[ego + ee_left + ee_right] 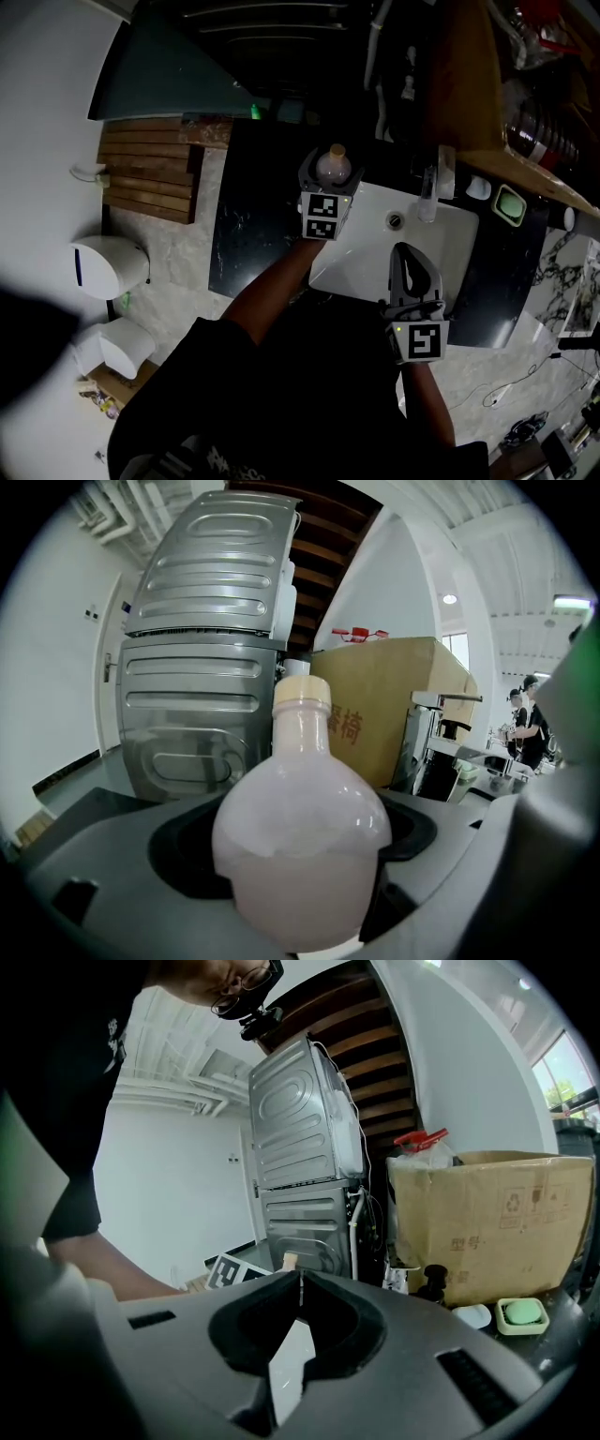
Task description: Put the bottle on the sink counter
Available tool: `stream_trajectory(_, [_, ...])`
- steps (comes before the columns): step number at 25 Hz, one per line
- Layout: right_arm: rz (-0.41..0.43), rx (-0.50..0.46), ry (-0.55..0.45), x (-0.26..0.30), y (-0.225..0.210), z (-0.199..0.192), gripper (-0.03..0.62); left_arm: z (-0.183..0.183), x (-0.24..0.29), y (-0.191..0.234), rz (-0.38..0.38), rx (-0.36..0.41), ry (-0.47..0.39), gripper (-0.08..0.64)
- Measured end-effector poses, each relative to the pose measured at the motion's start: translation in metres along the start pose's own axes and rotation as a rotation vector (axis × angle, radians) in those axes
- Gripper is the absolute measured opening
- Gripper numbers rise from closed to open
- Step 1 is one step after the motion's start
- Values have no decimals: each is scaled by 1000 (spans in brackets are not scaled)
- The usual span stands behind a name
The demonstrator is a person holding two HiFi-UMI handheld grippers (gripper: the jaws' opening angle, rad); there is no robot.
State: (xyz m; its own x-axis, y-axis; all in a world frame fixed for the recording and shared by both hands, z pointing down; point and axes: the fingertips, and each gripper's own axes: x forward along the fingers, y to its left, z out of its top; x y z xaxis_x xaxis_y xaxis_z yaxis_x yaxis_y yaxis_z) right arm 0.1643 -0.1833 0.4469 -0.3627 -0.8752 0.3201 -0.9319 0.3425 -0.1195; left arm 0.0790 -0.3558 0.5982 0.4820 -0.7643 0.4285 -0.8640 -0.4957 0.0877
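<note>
Standing upright, neck and cream cap pointing up, the round-bellied clear bottle is partly filled with pale pink liquid. The left claw clamps its belly above the dark tabletop beside the white sink. The right claw is closed, empty.

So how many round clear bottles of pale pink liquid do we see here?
1: the bottle, in the left gripper, above the dark counter beside the white sink. Clutter could hide others.

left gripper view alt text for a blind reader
A round bottle of pale pink liquid with a cream cap is held upright in the left gripper. Behind it stand a ribbed metal machine and a cardboard box.
</note>
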Motion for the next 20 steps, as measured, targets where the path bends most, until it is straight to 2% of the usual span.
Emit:
stream_trajectory(5, [34,5,-5,12,0,-1,40,-6,-18,42,68,88,40,403])
stream_trajectory(8, [46,14,-7,17,6,-1,40,-18,-29,68,96,112,77,403])
stream_trajectory(12, [56,16,4,19,15,-3,40,-34,-37,83,107,113,122,403])
stream_trajectory(20, [54,6,12,14,28,-5,40,-63,-42,81,76,89,178,403])
